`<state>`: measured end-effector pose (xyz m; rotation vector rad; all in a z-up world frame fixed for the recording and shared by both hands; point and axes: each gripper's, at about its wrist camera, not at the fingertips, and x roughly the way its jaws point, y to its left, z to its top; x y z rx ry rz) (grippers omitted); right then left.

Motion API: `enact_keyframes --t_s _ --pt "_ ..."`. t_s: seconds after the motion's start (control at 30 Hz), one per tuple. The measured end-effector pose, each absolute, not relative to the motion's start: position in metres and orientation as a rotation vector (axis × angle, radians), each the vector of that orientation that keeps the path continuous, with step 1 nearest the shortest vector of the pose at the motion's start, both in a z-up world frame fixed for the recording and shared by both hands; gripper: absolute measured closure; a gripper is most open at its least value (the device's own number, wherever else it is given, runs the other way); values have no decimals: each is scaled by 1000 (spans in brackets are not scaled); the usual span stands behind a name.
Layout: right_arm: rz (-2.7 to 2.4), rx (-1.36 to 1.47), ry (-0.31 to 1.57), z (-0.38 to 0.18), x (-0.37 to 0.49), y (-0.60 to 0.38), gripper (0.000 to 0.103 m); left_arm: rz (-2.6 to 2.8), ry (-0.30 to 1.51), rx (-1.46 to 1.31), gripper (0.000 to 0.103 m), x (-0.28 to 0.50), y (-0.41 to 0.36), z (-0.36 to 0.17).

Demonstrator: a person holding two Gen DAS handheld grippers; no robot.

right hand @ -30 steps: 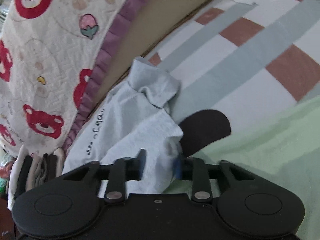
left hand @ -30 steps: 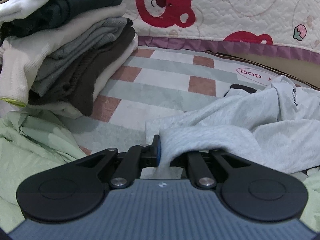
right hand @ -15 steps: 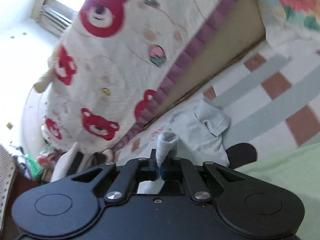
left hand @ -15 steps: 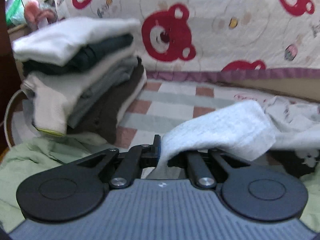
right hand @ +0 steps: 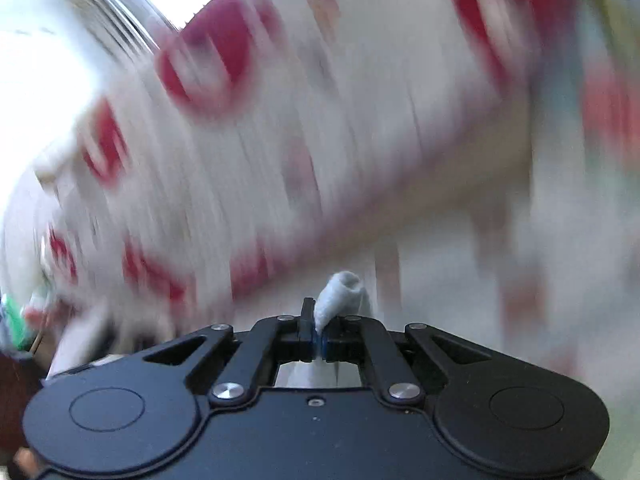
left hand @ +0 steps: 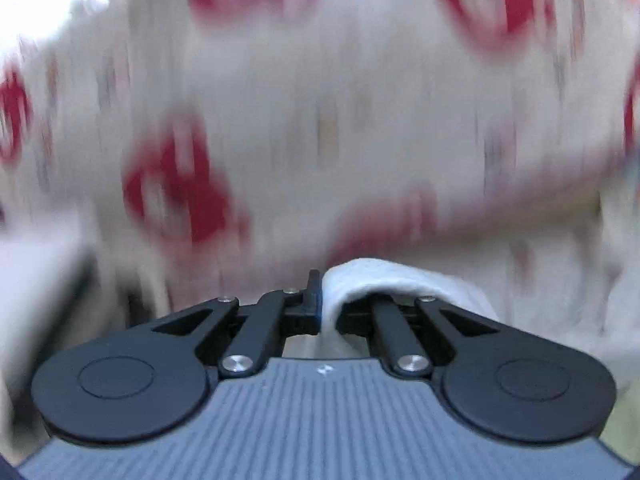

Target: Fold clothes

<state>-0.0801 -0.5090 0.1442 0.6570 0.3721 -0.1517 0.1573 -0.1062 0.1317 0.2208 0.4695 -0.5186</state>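
Note:
My left gripper point(left hand: 326, 304) is shut on a fold of the light grey garment point(left hand: 384, 280), which drapes over the right finger and hangs off to the right. My right gripper point(right hand: 320, 332) is shut on another bunched edge of the same grey garment point(right hand: 340, 292), a small tuft sticking up between the pads. Both views are heavily motion-blurred. The rest of the garment is hidden below the grippers.
The white quilt with red bears point(left hand: 320, 120) fills the background of both views and also shows in the right wrist view point(right hand: 320, 140). A bright window point(right hand: 60, 40) lies at the upper left. The bed and the clothes stack are out of view or blurred.
Both grippers have lifted sharply with the grey garment, so the views swung from the bed up to the bear quilt. The right gripper closed on the garment about half a second ago.

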Motion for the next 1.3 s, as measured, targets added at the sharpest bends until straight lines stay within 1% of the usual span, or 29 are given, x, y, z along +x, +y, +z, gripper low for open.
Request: enact_keyframes --t_s 0.07,0.1,0.17,0.2,0.23,0.33,0.4,0.5,0.63,0.67,0.73,0.77,0.83,0.87,0.9,0.93,1.0,1.17,1.3 --pt "-170 552 163 226 -92 -517 98 -528 272 85 100 157 -102 209" --pt "-151 549 77 257 -105 -519 98 -534 198 27 100 153 -96 242" --pt "-127 510 -65 308 -135 -514 98 -559 130 -54 100 145 -85 277" --pt "-110 482 -99 320 -151 -506 98 -579 113 -76 100 141 -79 286" --pt "-92 455 -132 331 -168 -497 98 -598 134 -92 100 141 -74 281" --pt "-41 451 -135 328 -216 -470 98 -656 209 -140 99 141 -57 264" --pt "-5 487 -52 306 -231 -454 98 -662 328 -166 99 153 -47 224" --pt "41 551 97 266 -242 -432 98 -641 522 -202 99 178 -33 148" --pt "116 710 376 166 -210 -393 98 -498 707 -170 97 201 -12 46" --pt "136 755 443 138 -199 -382 98 -465 756 -171 93 208 -5 23" --pt "177 846 576 84 -177 -359 98 -389 860 -202 89 211 16 -15" --pt "190 860 615 67 -165 -347 98 -351 913 -219 88 212 27 -34" --pt "215 883 689 33 -140 -323 98 -335 977 -184 80 195 36 -58" --pt "227 894 726 17 -128 -311 98 -341 991 -170 73 184 38 -62" --pt "236 911 748 3 -116 -304 98 -348 1004 -157 71 172 40 -65" --pt "234 928 758 -7 -107 -298 98 -354 1016 -143 70 160 43 -68" --pt "247 936 777 -20 -88 -294 98 -376 1014 -162 57 128 54 -66" --pt "258 945 770 -22 -83 -297 98 -500 996 -228 57 53 63 -50" --pt "244 957 758 -24 -80 -317 98 -703 959 -191 57 5 37 -33"
